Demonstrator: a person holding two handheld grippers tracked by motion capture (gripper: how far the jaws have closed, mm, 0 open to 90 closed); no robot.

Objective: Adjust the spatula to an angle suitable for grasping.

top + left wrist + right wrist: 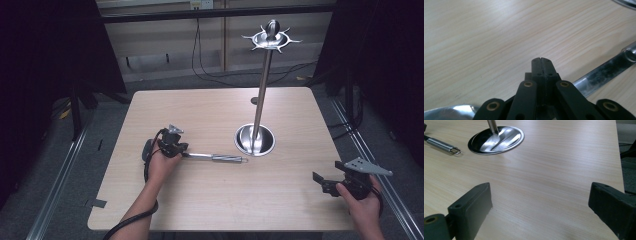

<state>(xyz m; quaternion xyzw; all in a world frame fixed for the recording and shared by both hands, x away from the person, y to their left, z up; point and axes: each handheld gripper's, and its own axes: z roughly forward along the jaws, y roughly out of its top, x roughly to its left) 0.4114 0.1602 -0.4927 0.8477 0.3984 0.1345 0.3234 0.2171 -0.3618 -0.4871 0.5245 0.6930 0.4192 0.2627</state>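
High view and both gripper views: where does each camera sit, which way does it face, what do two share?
High view: above the person's side, facing forward and down on table, stand, utensil; both hands, left gripper, right gripper show.
Left gripper view: rides the left gripper, looking along its shut jaws at the utensil.
Right gripper view: rides the right gripper, looking past open jaws towards the stand's base.
Shared: both gripper views show the utensil's handle.

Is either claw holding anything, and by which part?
Right claw is open and empty. Left claw is shut over the spoon handle, nothing seen between its jaws; a hold cannot be told.
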